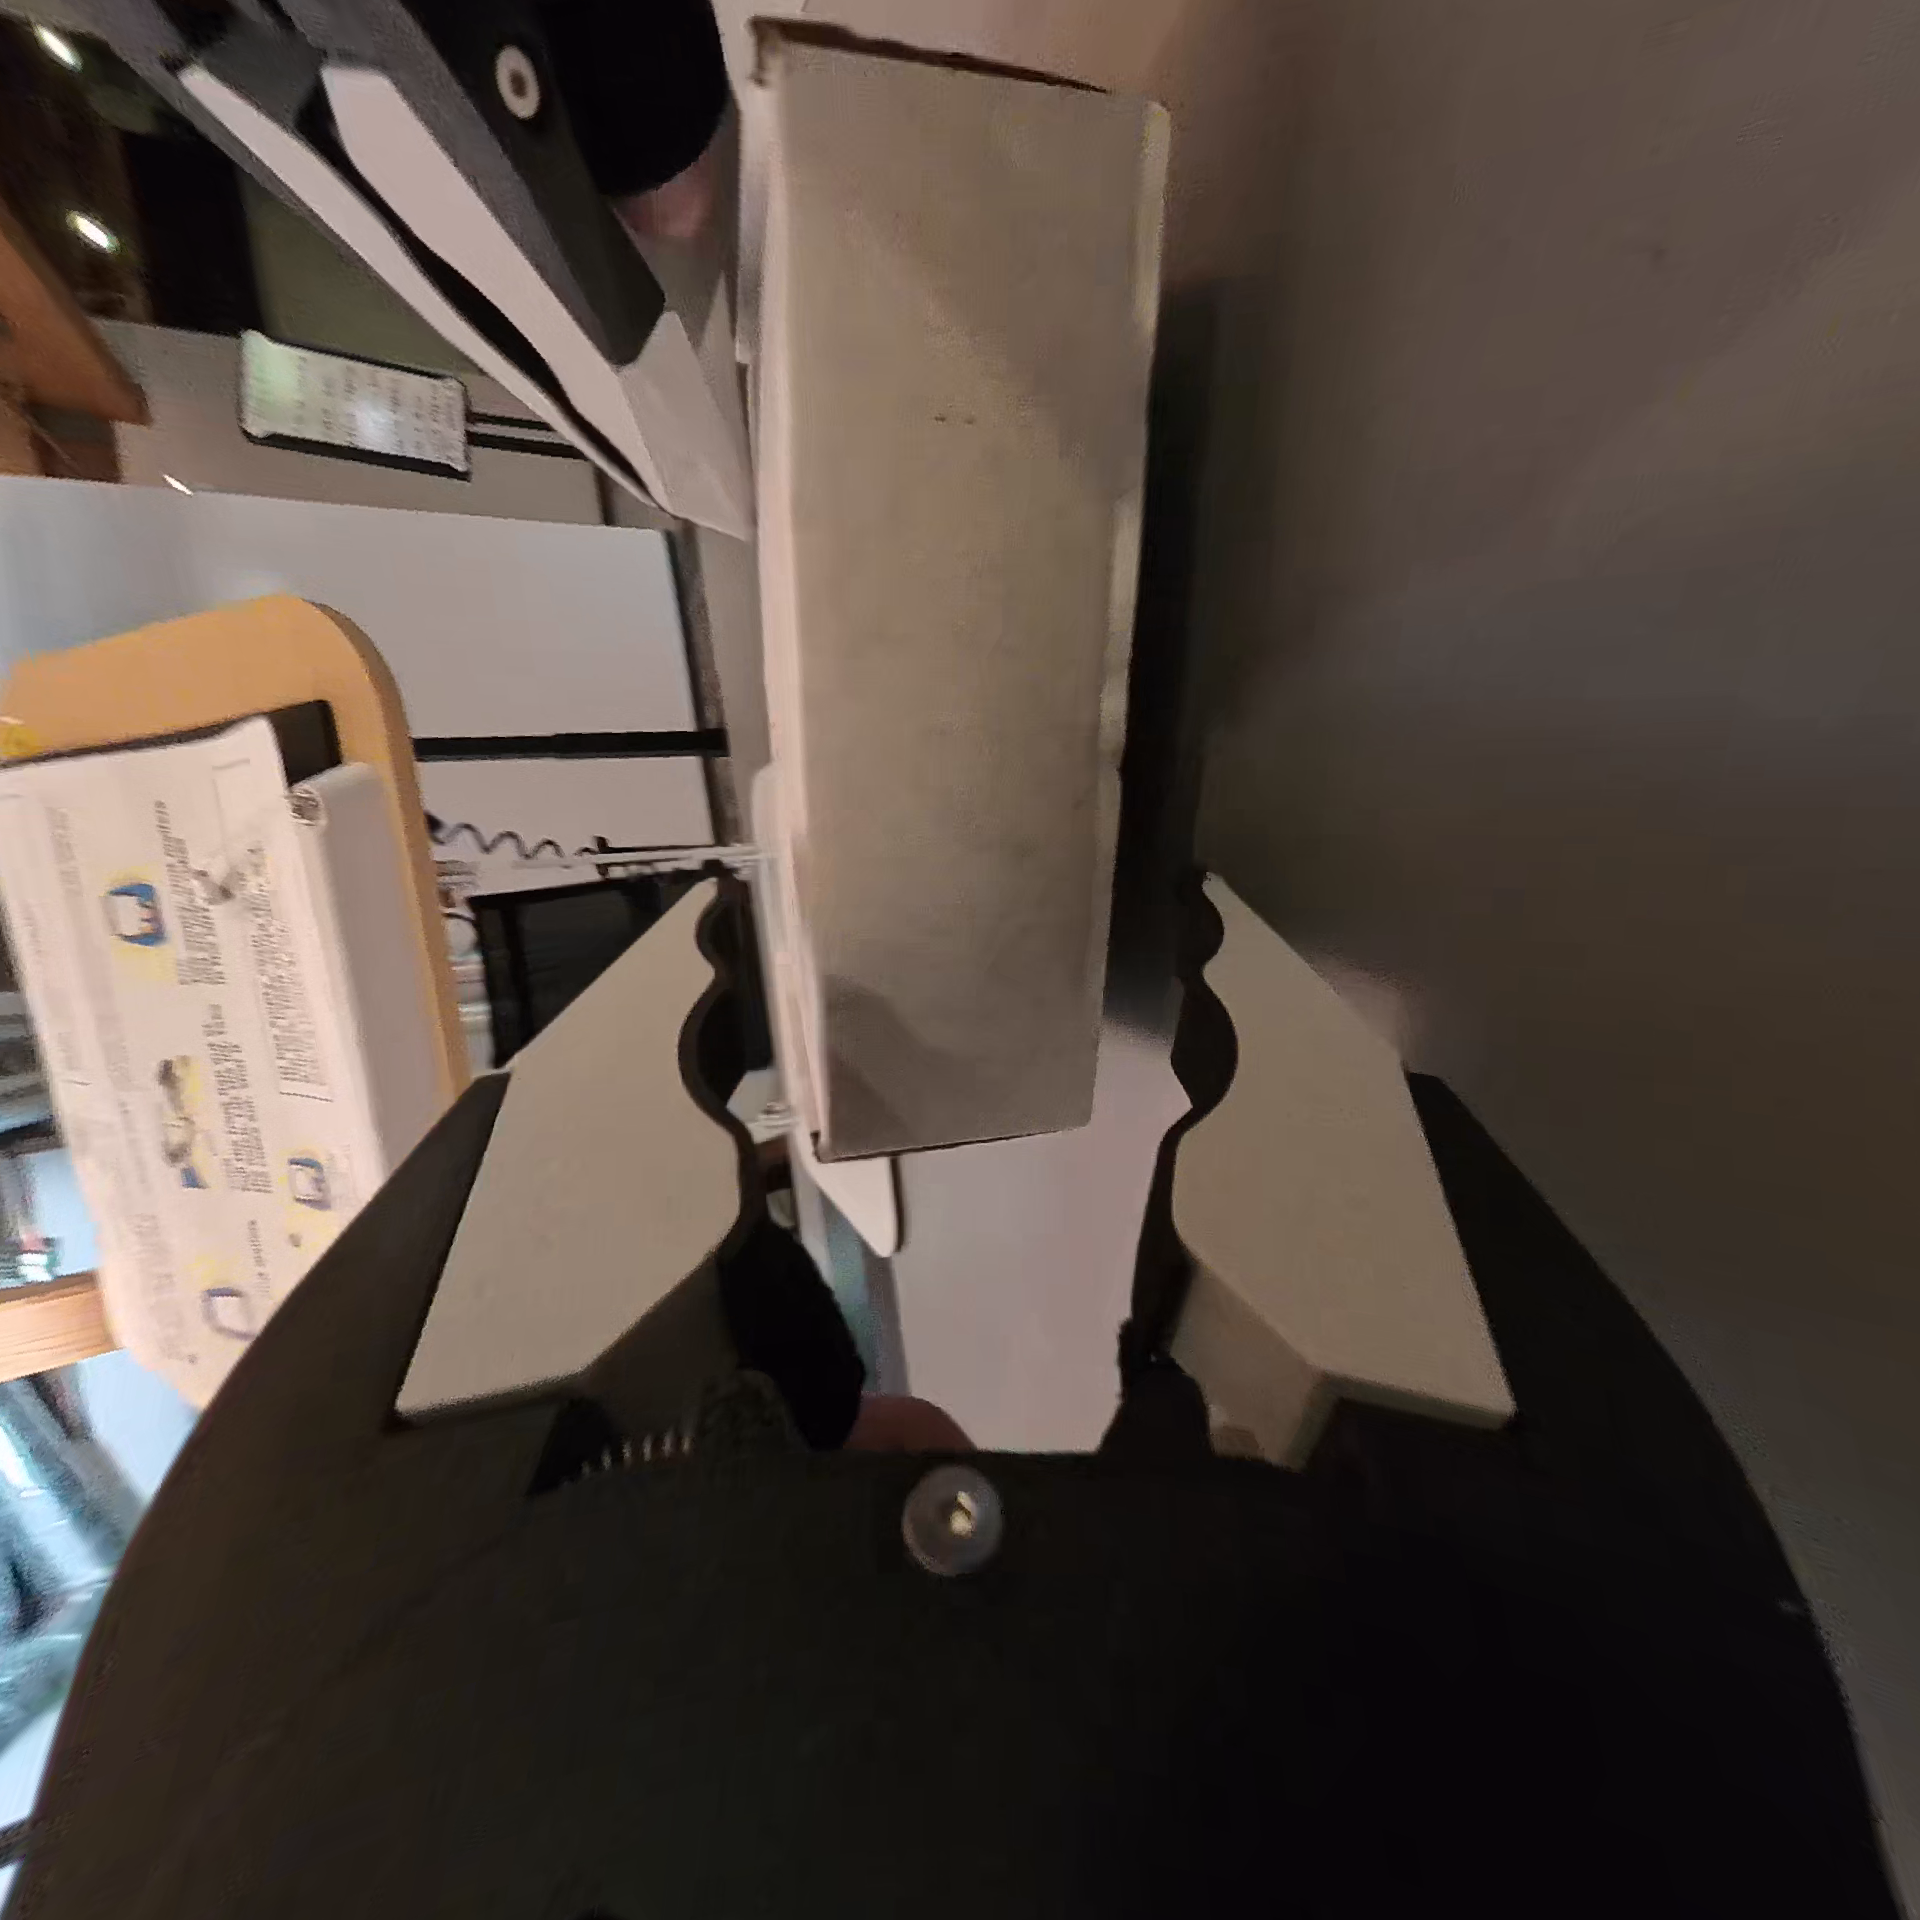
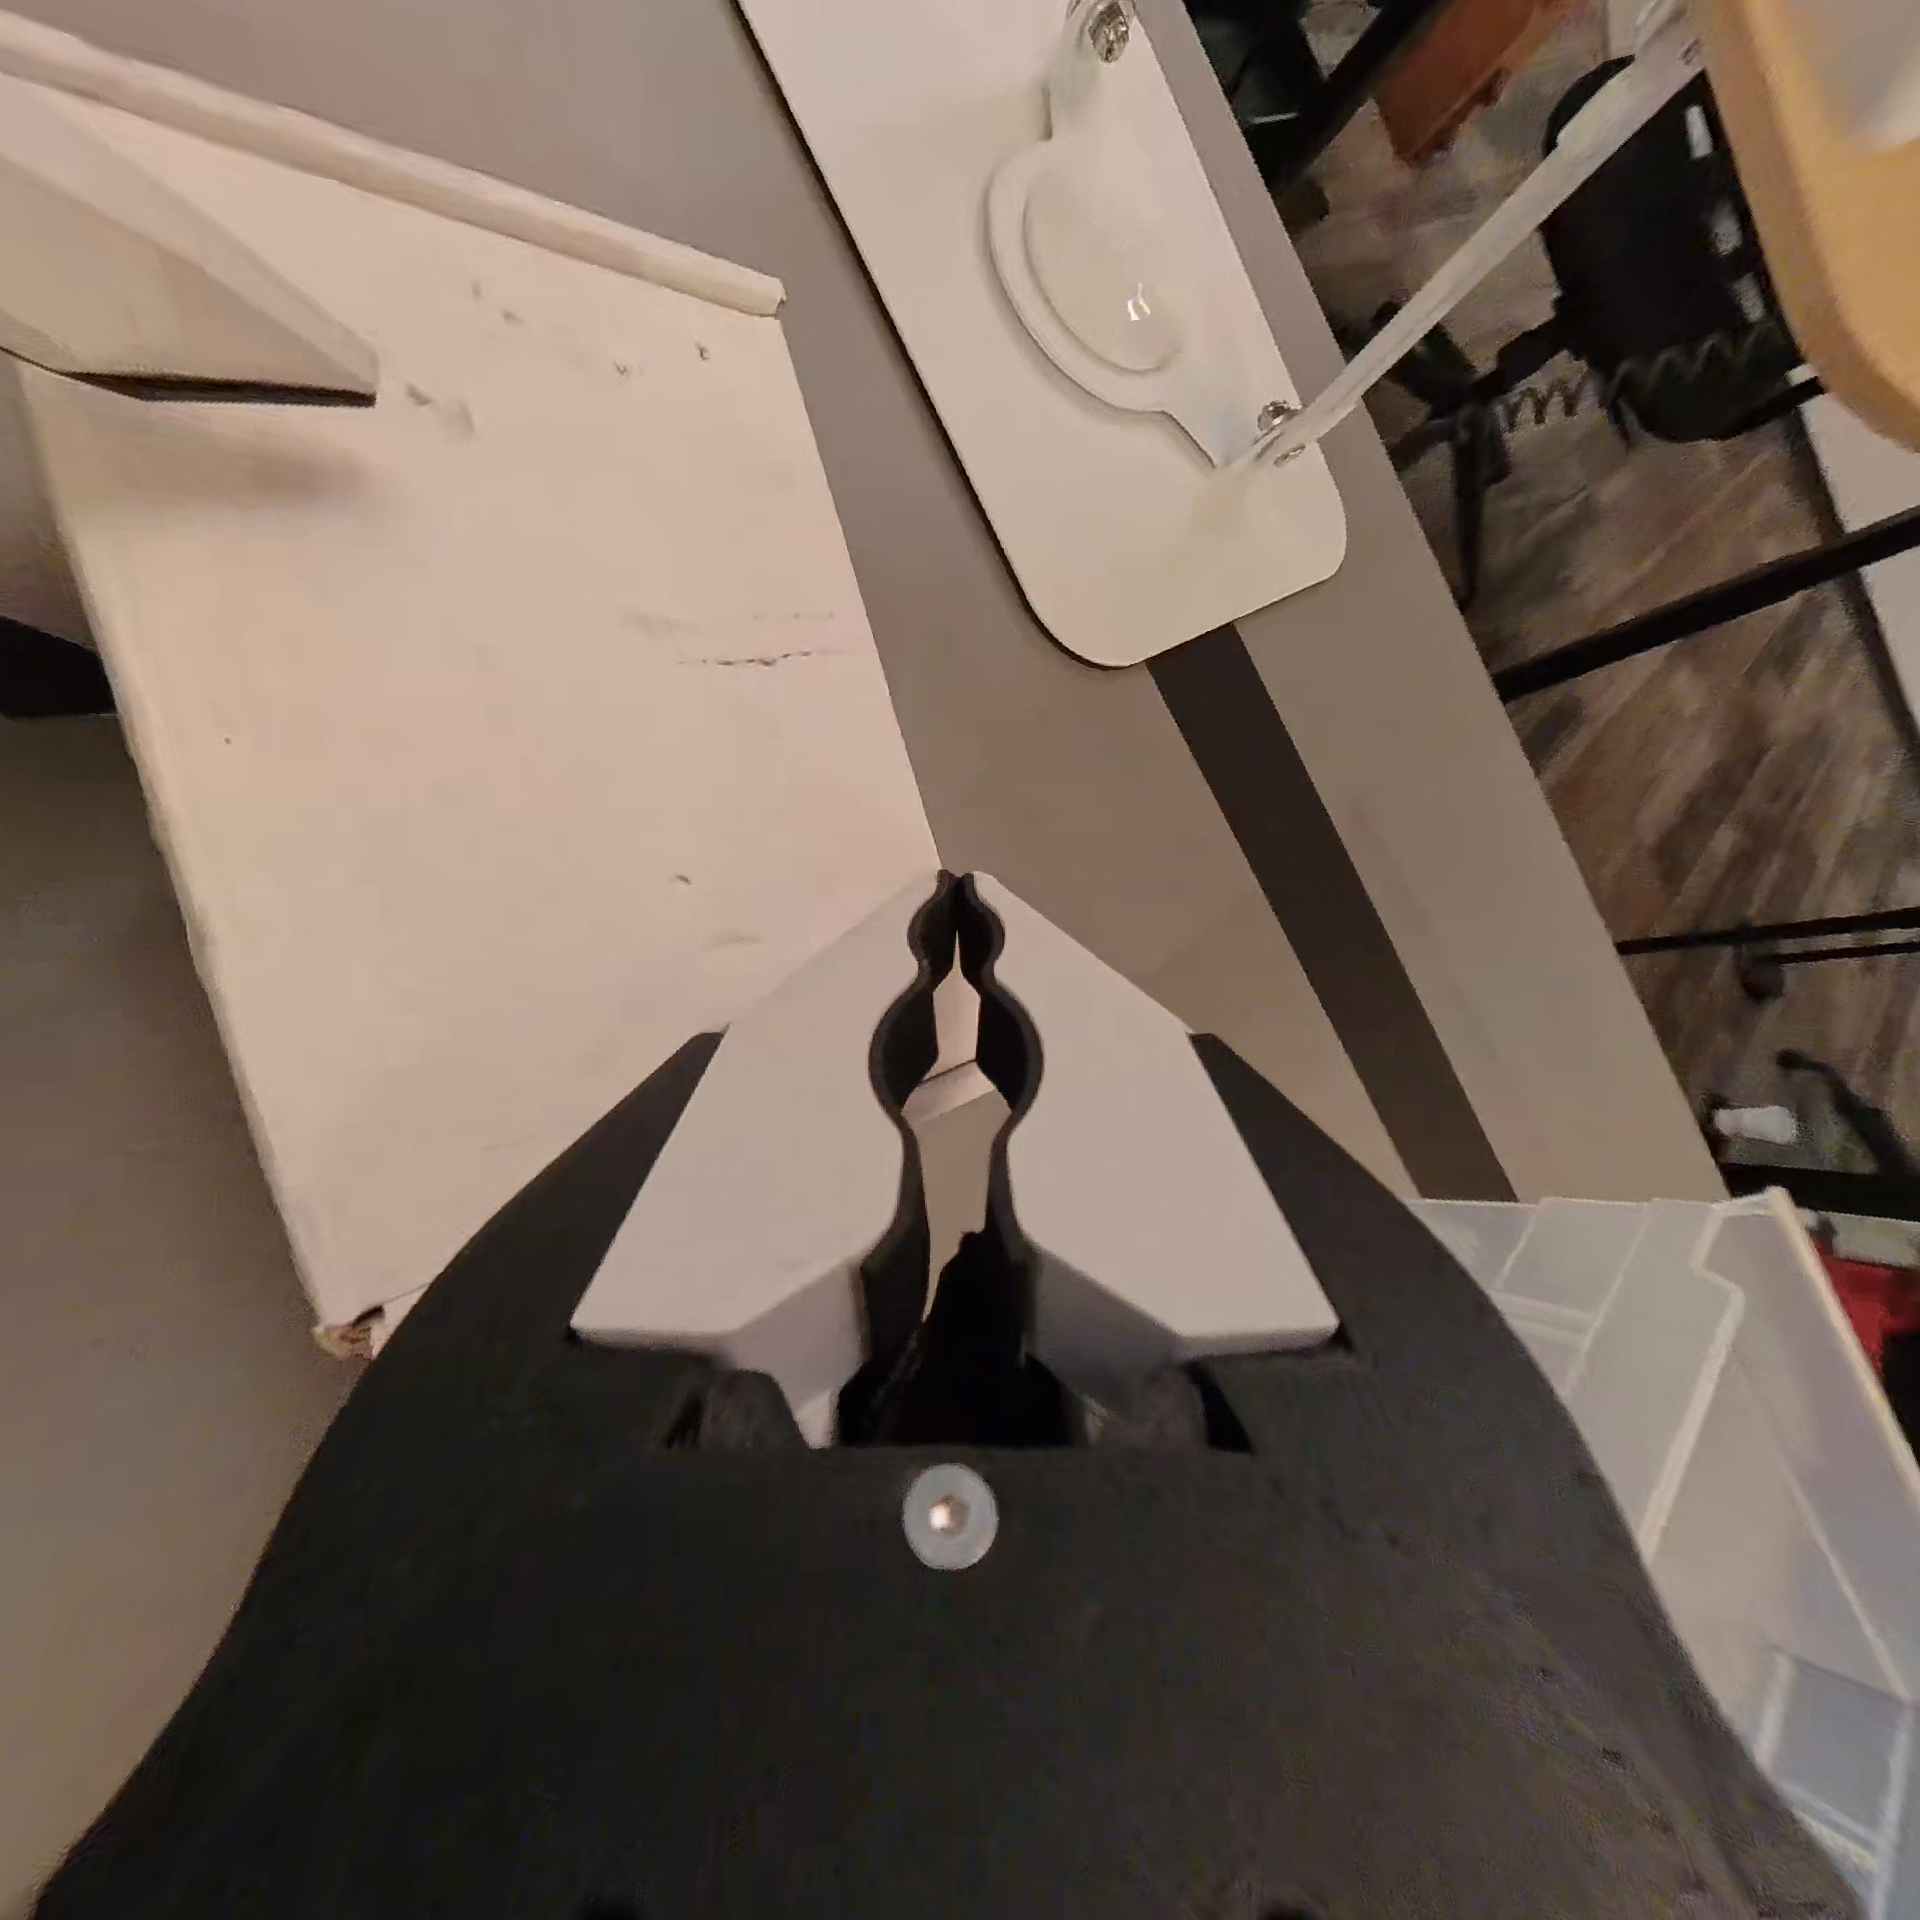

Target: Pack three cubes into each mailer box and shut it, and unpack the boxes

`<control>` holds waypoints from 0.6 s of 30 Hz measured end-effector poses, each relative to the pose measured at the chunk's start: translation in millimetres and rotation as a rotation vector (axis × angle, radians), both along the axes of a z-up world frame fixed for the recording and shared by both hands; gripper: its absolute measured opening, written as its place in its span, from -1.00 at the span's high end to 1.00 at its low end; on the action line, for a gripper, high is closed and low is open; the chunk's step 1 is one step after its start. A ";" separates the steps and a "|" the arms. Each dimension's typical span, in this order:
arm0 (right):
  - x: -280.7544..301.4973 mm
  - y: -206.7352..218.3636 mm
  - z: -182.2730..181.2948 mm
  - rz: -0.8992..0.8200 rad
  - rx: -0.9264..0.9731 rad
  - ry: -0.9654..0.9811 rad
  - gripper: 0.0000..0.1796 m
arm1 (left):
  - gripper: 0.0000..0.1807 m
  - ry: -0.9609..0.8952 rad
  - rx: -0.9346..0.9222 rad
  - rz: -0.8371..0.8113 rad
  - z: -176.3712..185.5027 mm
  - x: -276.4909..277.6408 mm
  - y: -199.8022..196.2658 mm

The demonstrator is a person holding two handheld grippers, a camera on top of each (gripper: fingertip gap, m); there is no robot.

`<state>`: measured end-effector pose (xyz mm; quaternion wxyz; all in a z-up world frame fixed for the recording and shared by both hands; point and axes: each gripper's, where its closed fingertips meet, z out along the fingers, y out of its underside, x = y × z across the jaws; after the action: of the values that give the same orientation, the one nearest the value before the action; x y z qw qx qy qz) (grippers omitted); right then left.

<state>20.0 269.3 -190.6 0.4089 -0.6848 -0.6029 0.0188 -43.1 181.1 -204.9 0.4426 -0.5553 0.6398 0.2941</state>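
Grey tabletop (image 2: 1039, 727); wood-plank floor (image 2: 1714, 727); white partition (image 1: 364, 592); ceiling lights (image 1: 91, 231)

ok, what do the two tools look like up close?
Both match: the left tool and the right tool have a matte black curved body, pale grey wedge-shaped fingers with wavy black inner pads, and one silver screw centred on the body. A small spring shows by the left one's finger base.

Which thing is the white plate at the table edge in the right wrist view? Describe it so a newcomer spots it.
Find the grey table, then follow its edge toward the dark floor. The flat white rounded-corner plate lies there, beyond the closed right hand-held gripper. Unlike the scuffed white cardboard mailer box, it carries a clear dome.
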 end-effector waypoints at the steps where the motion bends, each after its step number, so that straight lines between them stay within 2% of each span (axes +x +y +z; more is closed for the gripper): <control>1: 0.2 1.8 -0.3 0.003 -0.002 0.007 1.00 | 0.10 0.020 0.026 -0.015 0.5 0.7 0.6; 6: 0.0 2.4 -0.5 0.019 0.007 0.004 1.00 | 0.33 0.123 0.138 -0.026 4.0 0.7 9.9; 18: -1.5 0.4 0.0 0.041 0.065 -0.034 1.00 | 0.36 0.066 -0.167 -0.020 0.1 5.1 -5.8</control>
<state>18.5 269.7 -190.6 0.4202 -0.6590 -0.6238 -0.0040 -38.0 175.3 -204.8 0.3764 -0.5738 0.6818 0.2534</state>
